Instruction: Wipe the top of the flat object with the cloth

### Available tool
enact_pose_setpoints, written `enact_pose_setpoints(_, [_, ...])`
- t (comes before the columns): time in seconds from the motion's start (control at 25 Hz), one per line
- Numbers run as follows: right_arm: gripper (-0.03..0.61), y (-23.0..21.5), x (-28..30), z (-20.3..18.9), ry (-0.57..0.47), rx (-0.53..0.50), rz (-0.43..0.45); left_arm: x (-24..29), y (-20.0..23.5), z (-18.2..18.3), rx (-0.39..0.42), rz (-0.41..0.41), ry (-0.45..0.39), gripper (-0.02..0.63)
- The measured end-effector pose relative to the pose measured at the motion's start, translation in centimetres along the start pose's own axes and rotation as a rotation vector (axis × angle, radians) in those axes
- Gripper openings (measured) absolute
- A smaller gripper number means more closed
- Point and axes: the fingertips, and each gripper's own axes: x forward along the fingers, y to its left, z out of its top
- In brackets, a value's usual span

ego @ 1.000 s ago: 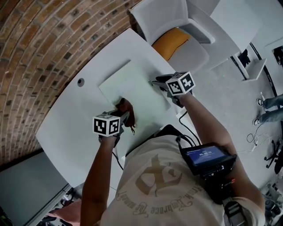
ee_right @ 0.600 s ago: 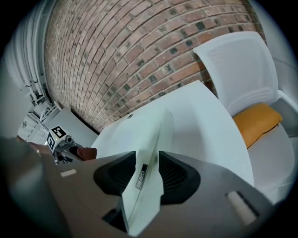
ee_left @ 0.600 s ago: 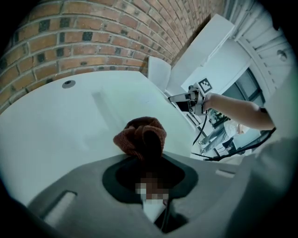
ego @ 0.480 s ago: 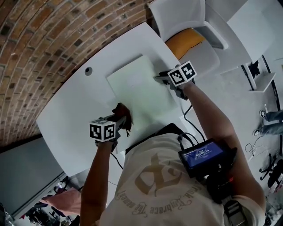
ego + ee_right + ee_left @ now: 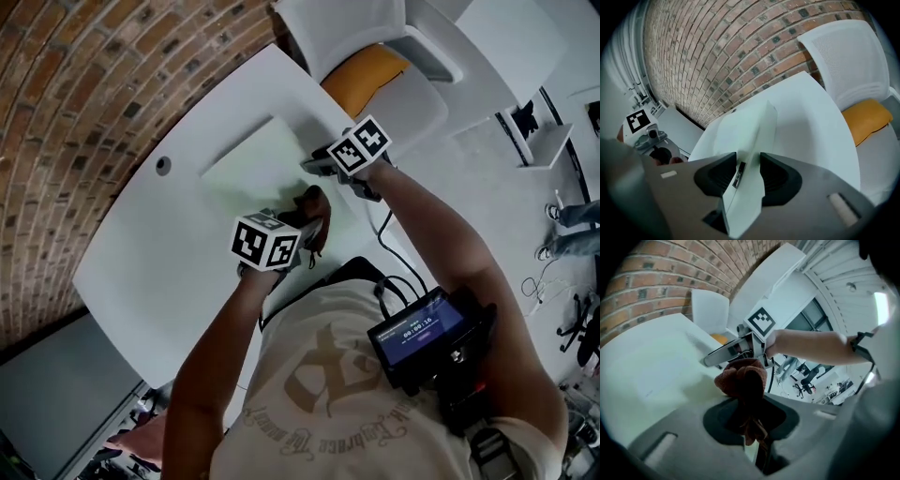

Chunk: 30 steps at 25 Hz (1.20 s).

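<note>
The flat object is a pale green board (image 5: 248, 159) lying on the white table (image 5: 141, 253). My left gripper (image 5: 307, 223) is shut on a bunched brown cloth (image 5: 313, 208), which rests on the board's near right part, close to the right gripper. In the left gripper view the cloth (image 5: 743, 378) bulges from the jaws, a tail hanging down. My right gripper (image 5: 311, 165) sits at the board's right edge. Its jaws have just been opening, and the board's edge (image 5: 757, 136) stands between them in the right gripper view (image 5: 748, 171).
A white chair with an orange cushion (image 5: 361, 77) stands beyond the table's far right corner. A round cable hole (image 5: 163, 166) lies left of the board. A brick wall (image 5: 84, 84) borders the table's far side. A screen unit (image 5: 424, 335) hangs at the person's waist.
My left gripper has carried the cloth rightward across the board, from its near left part to beside the right gripper. The right gripper stays at the board's right edge.
</note>
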Motion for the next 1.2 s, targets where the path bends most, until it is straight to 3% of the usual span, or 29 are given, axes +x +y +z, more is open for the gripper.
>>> enact_pose_setpoints(0.2, [0.172, 0.0, 0.2, 0.0, 0.034, -0.004, 0.016, 4.3, -0.3, 2.3, 0.047, -0.018, 0.063, 0.075])
enact_pose_setpoints(0.48, [0.176, -0.1, -0.2, -0.2, 0.029, 0.002, 0.037, 4.2, 1.2, 1.4, -0.031, 0.03, 0.093, 0.075])
enact_pose_setpoints(0.64, [0.178, -0.1, -0.2, -0.3, 0.037, -0.002, 0.042, 1.6, 2.1, -1.2, -0.061, 0.073, 0.101, 0.075])
enact_pose_setpoints(0.96, [0.181, -0.1, -0.1, -0.3, 0.041, -0.007, 0.031, -4.3, 4.4, -7.4, -0.219, 0.142, 0.037, 0.075])
enact_pose_setpoints(1.2, [0.181, -0.1, 0.0, -0.3, 0.04, -0.006, 0.028, -8.1, 5.9, -11.9, -0.285, 0.219, 0.048, 0.077])
